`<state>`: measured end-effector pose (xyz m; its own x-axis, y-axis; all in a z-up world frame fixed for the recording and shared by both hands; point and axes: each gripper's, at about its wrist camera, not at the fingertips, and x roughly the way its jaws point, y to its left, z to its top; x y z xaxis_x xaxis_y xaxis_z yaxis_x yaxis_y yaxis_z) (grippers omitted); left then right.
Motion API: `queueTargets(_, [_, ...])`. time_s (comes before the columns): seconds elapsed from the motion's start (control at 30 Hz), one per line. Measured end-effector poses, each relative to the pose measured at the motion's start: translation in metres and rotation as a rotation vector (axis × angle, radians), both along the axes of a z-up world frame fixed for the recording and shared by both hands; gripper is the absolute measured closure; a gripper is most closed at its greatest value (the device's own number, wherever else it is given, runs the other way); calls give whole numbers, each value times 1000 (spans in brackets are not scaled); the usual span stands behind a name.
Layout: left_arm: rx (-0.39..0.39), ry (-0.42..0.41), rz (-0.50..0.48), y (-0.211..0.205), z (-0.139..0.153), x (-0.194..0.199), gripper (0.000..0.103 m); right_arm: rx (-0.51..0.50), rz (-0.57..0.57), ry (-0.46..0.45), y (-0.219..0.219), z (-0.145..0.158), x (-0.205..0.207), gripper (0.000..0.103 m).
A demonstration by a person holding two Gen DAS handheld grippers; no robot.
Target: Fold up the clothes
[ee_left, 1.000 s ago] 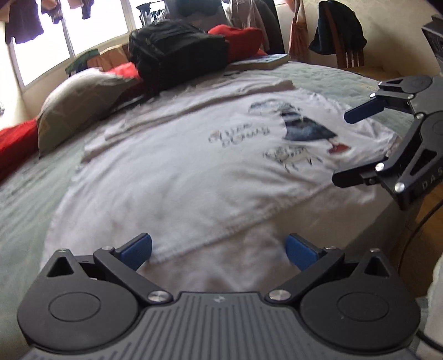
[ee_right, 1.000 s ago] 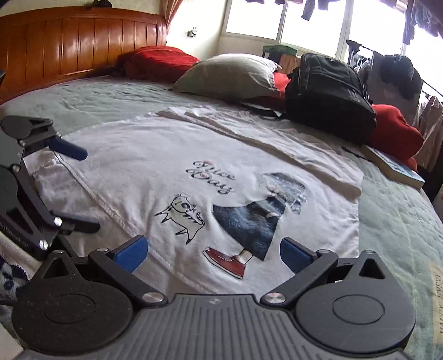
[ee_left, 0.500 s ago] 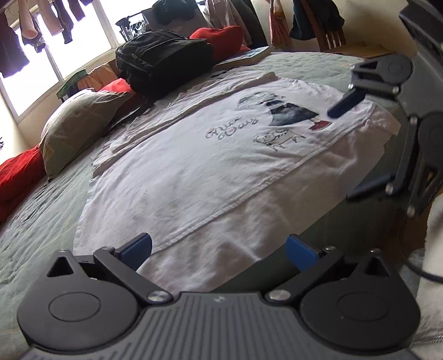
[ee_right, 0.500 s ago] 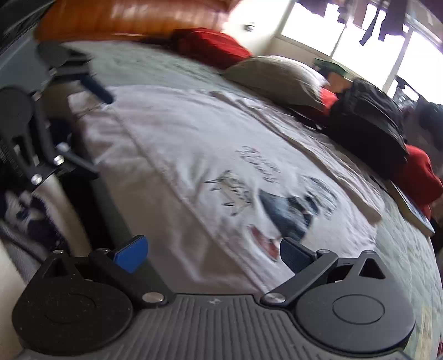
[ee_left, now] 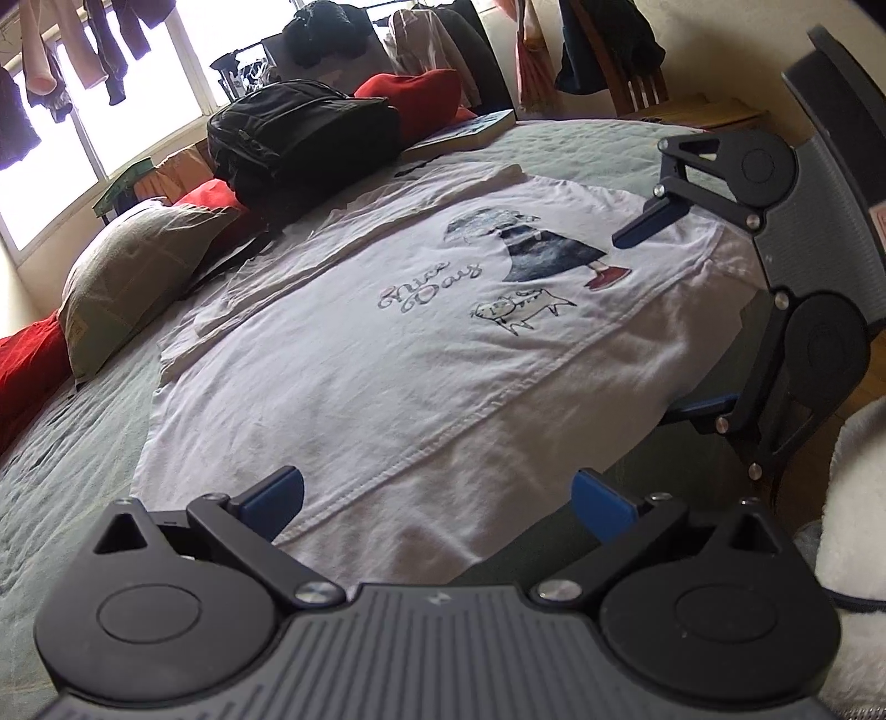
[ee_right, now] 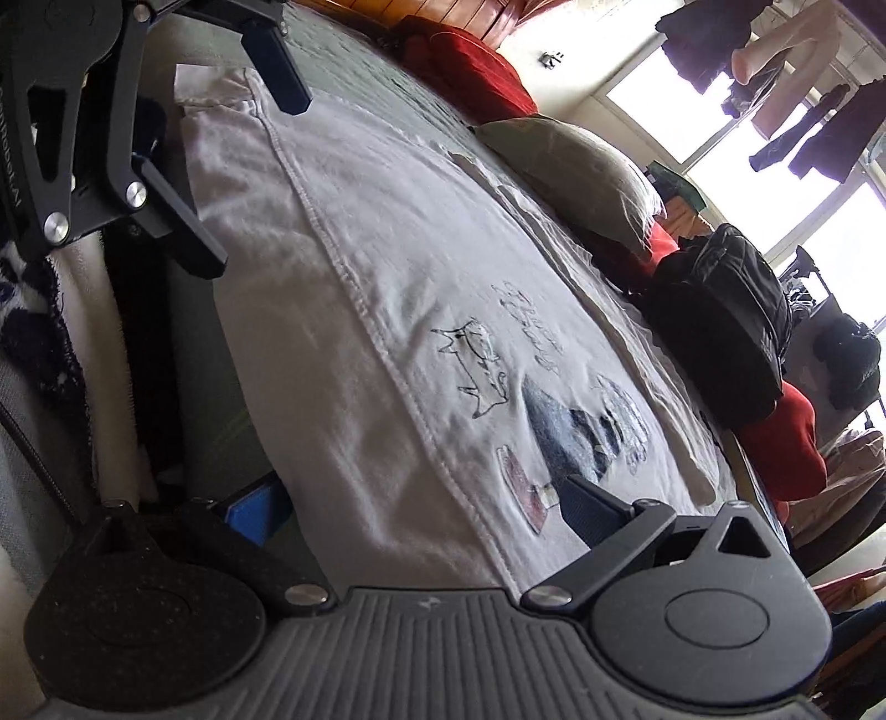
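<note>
A white T-shirt (ee_left: 354,365) with a "Nice Day" print lies spread flat on the grey-green bed (ee_left: 50,476), its hem hanging over the near edge. My left gripper (ee_left: 437,501) is open, its blue pads either side of the hem near one corner. My right gripper (ee_right: 418,507) is open too, tilted, straddling the hem of the T-shirt (ee_right: 387,288) at the other corner. Each gripper shows in the other's view: the right gripper (ee_left: 670,321) at the right, the left gripper (ee_right: 232,138) at the upper left. Nothing is clamped.
At the far side of the bed lie a black backpack (ee_left: 299,138), red cushions (ee_left: 410,99), a grey pillow (ee_left: 133,266) and a book (ee_left: 465,133). A wooden chair (ee_left: 614,55) stands beyond. Clothes hang at the window (ee_right: 786,83). A wooden headboard (ee_right: 459,14) shows.
Both grippers have pulled back and dropped to the bed's near edge, now level with the shirt's hem. The right gripper has rolled sideways. The shirt has not moved.
</note>
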<state>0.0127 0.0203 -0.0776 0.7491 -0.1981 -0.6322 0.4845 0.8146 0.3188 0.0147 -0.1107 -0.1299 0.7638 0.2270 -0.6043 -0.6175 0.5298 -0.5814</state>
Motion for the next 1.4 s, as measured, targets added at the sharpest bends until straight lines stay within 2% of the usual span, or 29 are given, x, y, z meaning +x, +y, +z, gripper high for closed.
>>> queueTargets(0.47, [25, 7, -43, -12, -6, 0, 1, 63, -23, -3, -3, 14, 6, 0])
queueTargets(0.63, [40, 2, -85, -22, -7, 1, 1, 101, -39, 3, -7, 22, 9, 0])
queueTargets(0.93, [148, -38, -129, -41, -19, 9, 1, 168, -59, 15, -15, 37, 16, 0])
queueTargets(1.03, [161, -52, -131, -43, -24, 12, 1, 185, -63, 13, -17, 42, 19, 0])
queueTargets(1.27, [120, -88, -117, -42, -14, 13, 1, 200, -64, 17, -19, 46, 20, 0])
queueTargets(1.4, [137, -116, -118, -45, -8, 14, 1, 198, -65, 22, -19, 44, 21, 0])
